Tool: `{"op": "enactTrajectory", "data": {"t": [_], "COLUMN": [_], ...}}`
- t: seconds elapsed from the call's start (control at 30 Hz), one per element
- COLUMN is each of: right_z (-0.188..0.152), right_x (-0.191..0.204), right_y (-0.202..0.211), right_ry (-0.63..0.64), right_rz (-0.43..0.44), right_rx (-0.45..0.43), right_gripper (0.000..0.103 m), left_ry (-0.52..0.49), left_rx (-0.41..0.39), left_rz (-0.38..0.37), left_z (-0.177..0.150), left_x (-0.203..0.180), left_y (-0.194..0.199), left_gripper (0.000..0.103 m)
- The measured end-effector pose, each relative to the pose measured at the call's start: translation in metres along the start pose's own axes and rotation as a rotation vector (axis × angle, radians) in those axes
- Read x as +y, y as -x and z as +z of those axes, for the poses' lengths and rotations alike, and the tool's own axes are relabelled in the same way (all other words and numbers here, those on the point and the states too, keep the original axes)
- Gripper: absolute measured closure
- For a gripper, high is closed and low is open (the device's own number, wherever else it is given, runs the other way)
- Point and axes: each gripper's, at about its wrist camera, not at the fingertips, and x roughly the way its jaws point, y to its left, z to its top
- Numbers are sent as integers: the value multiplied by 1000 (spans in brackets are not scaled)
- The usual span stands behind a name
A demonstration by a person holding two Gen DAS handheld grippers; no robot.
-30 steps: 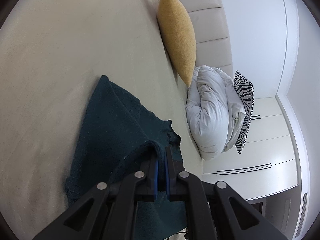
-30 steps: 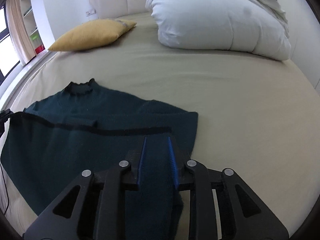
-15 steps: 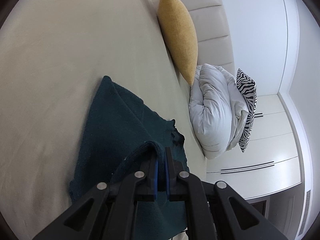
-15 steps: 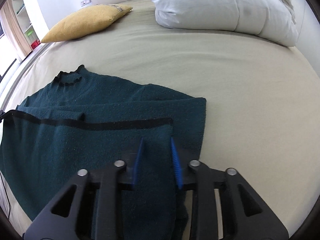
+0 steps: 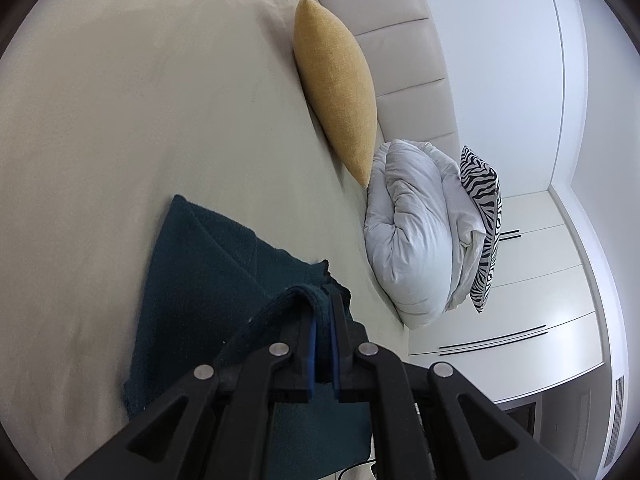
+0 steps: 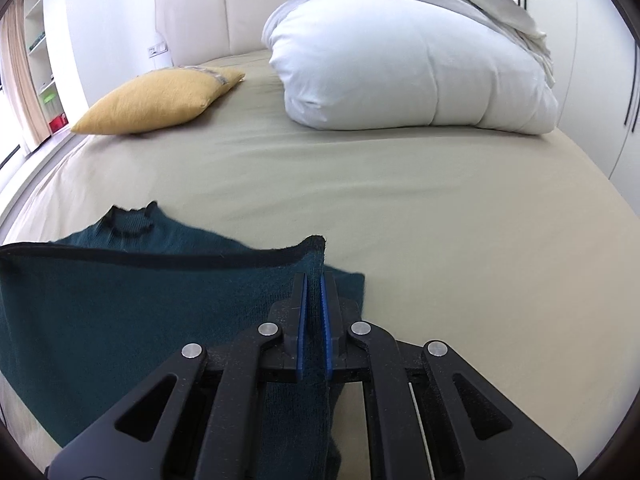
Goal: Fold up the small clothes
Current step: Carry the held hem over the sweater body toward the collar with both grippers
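Both your tongs are clamped on the sweater [image 6: 120, 312]: the left tongs [image 5: 323, 320] pinch the dark hem near one corner, and the right tongs [image 6: 313, 296] grip the other hem corner, which stands up between the blue pads. The rest of the sweater lies flat on the bed [image 6: 440, 220], ahead and to the left of the right tongs, with the collar [image 6: 130, 222] farthest from you.

To fold it well, keep the hem taut between the two tongs and carry both corners forward at the same height, so the edge lands parallel to the shoulders. Lower it before you let go; a knit this soft will likely slump and bunch if dropped.

Ahead of the right tongs there is open sheet. Well beyond the collar sit the yellow cushion [image 6: 156, 100] and the white duvet [image 6: 408, 68], far enough off not to interfere. In the left view, the bed's edge runs close on the right of the tongs, so keep the fold toward the middle.
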Motion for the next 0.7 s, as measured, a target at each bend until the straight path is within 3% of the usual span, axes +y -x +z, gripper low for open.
{"op": "enactTrajectory", "data": {"t": [0.43, 0.6, 0.7], "right_z": [30, 31, 25], "right_x": [3, 4, 3], "right_y": [-53, -88, -107], "right_ry": [-16, -30, -42], "right_rz": [-52, -66, -65], "right_rx": [17, 73, 128], "right_gripper": [98, 97, 95], "left_ry": [-15, 70, 129], "left_rx": [10, 25, 30], "left_rz": [100, 155, 101], "left_z": [39, 45, 44], "left_x": [3, 43, 61], "left_y": [-51, -70, -67], "left_gripper": [97, 95, 90]}}
